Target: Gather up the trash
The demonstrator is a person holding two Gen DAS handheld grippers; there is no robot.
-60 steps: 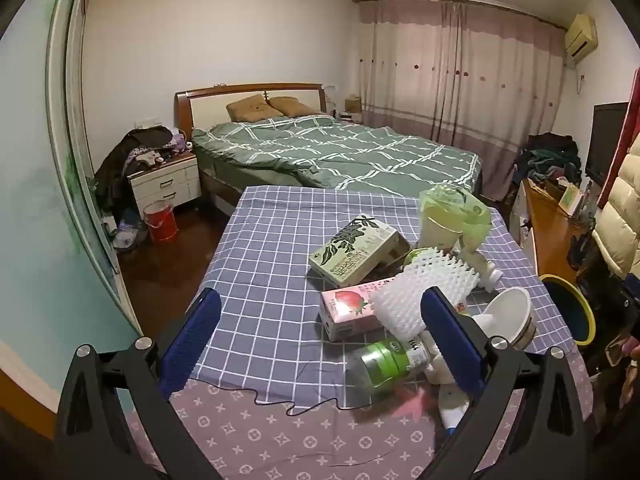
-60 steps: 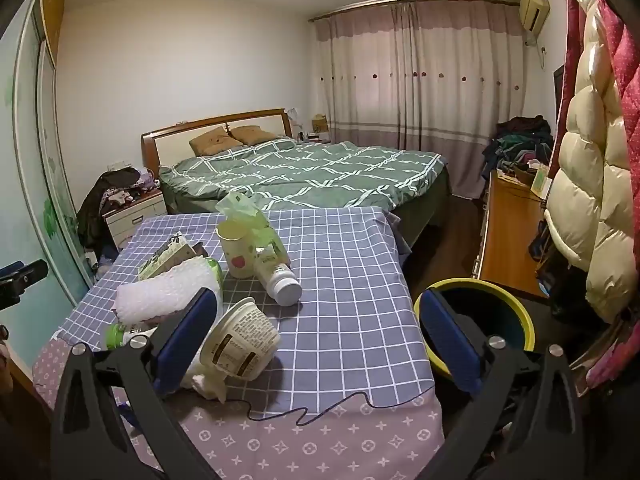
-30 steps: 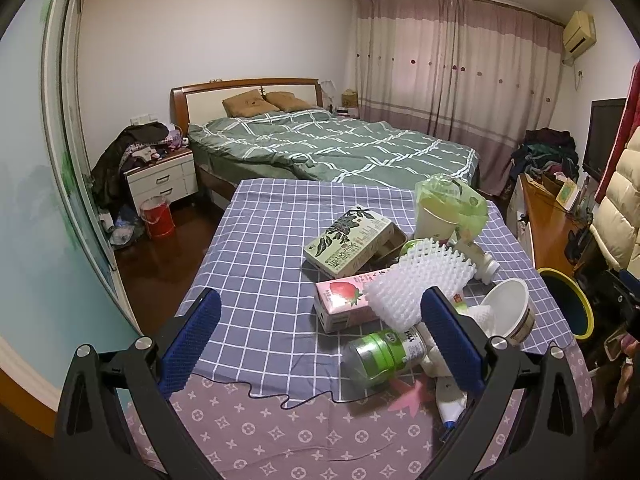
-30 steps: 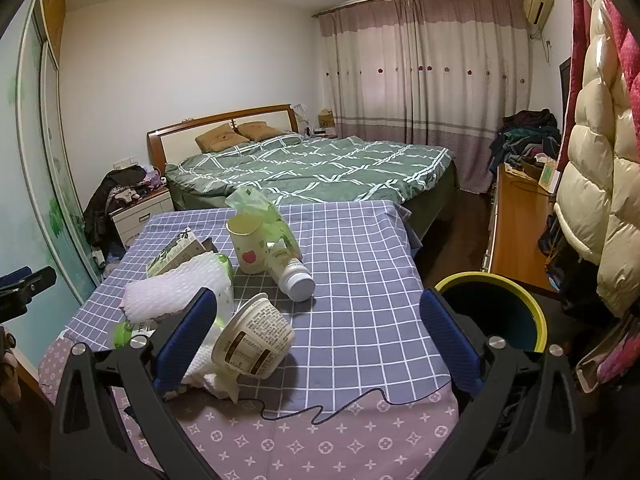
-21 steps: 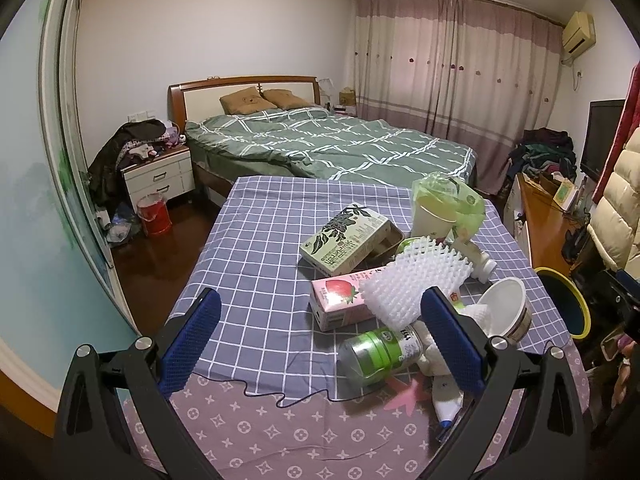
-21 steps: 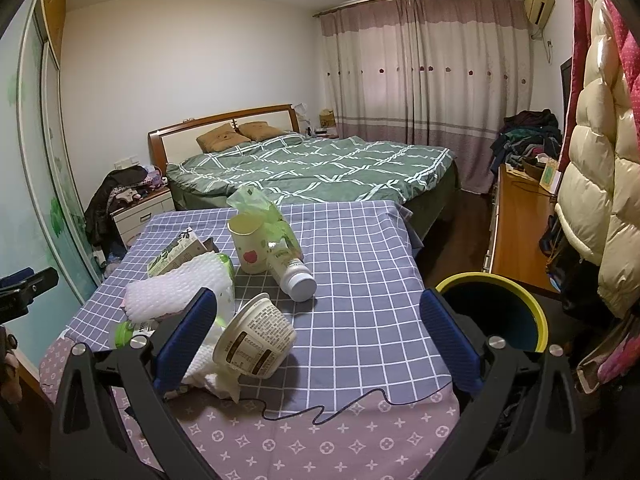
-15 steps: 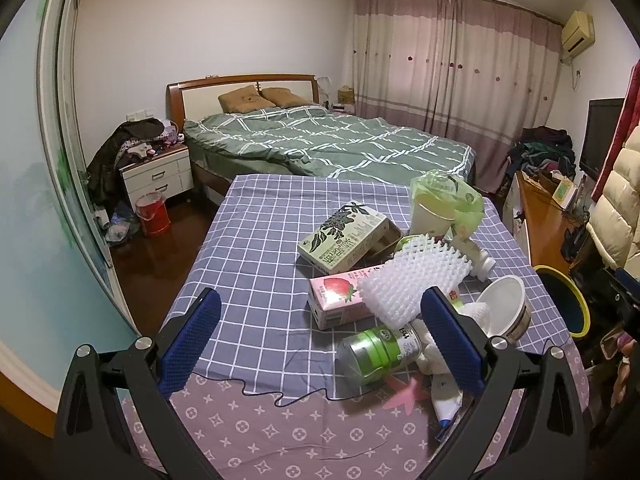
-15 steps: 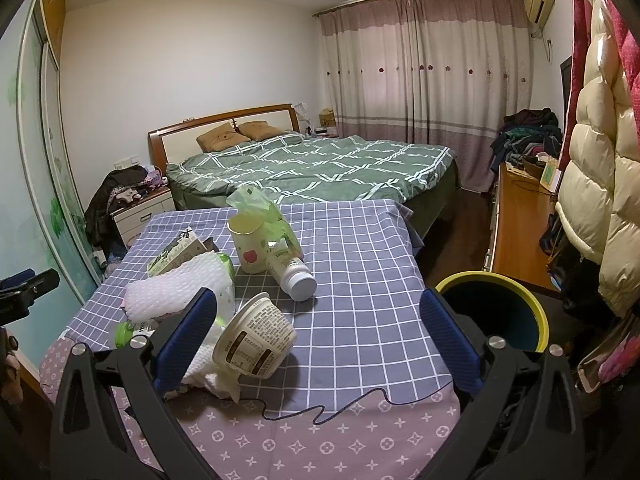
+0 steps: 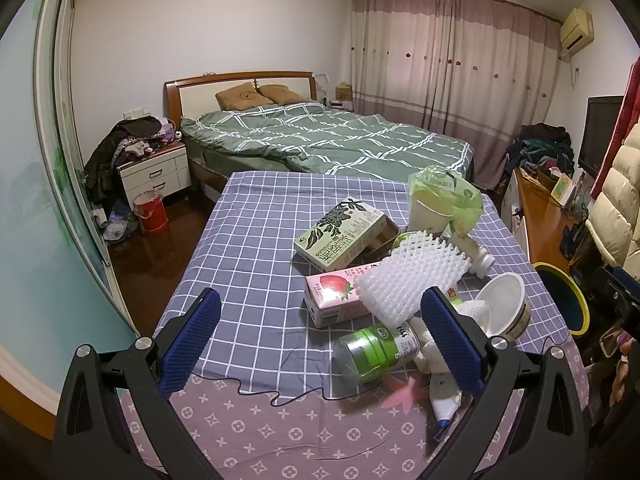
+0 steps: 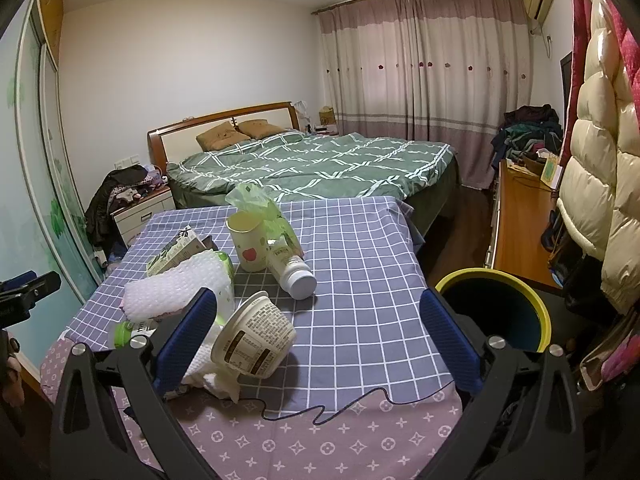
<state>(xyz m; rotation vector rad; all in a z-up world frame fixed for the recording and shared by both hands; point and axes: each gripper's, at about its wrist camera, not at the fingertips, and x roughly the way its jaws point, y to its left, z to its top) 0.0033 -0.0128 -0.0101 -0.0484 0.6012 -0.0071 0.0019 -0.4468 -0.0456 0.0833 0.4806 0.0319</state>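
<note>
Trash lies in one heap on the near right part of the table (image 9: 256, 240), none of it lifted yet. Nearest the edge: a bottle (image 9: 372, 350) with a green label, on its side. Behind it a pink strawberry carton (image 9: 330, 300), with a sheet of white foam netting (image 9: 412, 276) lying over its right end. Further back a green box (image 9: 344, 234), tilted, resting on something beneath. A paper cup (image 10: 249, 246) stands upright with a green bag (image 10: 264, 210) bunched against it; a white bottle (image 10: 292, 270) lies just beside the cup. A paper tub (image 10: 254, 334) is tipped on its side over crumpled tissue (image 10: 212, 376).

The bin (image 10: 494, 314), yellow-rimmed, stands on the floor just past the table's right side, mouth open and unobstructed.

Left gripper (image 9: 320, 336): jaws spread wide, nothing between them, hovering short of the table's near edge and facing the heap. Right gripper (image 10: 318, 332): likewise spread and empty, the tub showing beside its left finger and the bin past its right.

Step in hand, as I read it: the approach, before any first pick. The tub sits closest to the right gripper and to the bin, so it looks the natural first item. Its wall is thin; a grip across the rim would likely hold better than one on the rounded side. The netting and tissue are soft and may snag neighbours when pulled.
</note>
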